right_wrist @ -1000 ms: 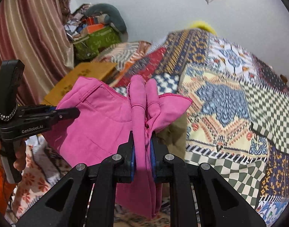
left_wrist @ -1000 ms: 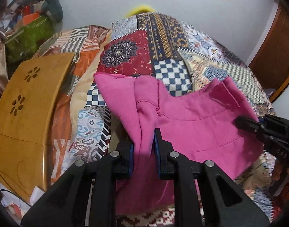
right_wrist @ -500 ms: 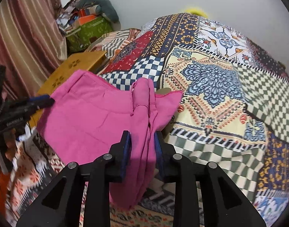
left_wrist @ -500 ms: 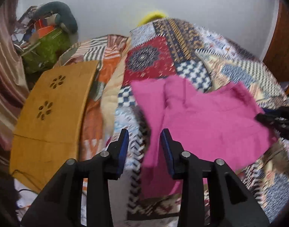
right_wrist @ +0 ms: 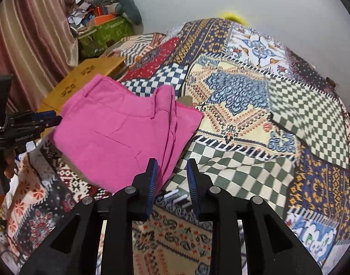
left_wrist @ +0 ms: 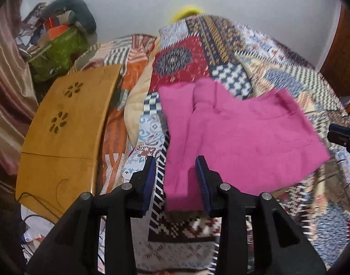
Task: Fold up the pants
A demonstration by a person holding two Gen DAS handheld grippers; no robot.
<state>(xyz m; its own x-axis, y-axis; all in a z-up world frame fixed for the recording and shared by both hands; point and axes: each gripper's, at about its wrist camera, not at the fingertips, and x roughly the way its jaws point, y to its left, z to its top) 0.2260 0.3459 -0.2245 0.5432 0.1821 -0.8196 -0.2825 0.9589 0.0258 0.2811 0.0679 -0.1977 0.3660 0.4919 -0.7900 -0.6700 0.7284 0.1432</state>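
The pink pants [left_wrist: 239, 137] lie folded in a broad flat packet on the patchwork bedspread [left_wrist: 220, 52]. My left gripper [left_wrist: 175, 162] hovers above their near left edge with its jaws apart; the blue pads do not touch the cloth. In the right wrist view the pants [right_wrist: 119, 133] sit left of centre. My right gripper [right_wrist: 172, 162] is open just off their right edge, nothing between its pads. The left gripper [right_wrist: 48, 119] shows at the pants' far left side, and the right gripper's tip [left_wrist: 335, 133] shows at the right border of the left wrist view.
A wooden lap table [left_wrist: 64, 126] rests on the bed left of the pants. Behind it are a green bag [left_wrist: 58, 52] with piled clutter and a striped curtain [right_wrist: 32, 34]. A wooden door [left_wrist: 340, 64] stands at right. A hand [right_wrist: 9, 165] holds the left gripper.
Both grippers were shut on bunched folds of the lifted pants. They have opened, let go and drawn back and up. The pants now lie flat on the bedspread.
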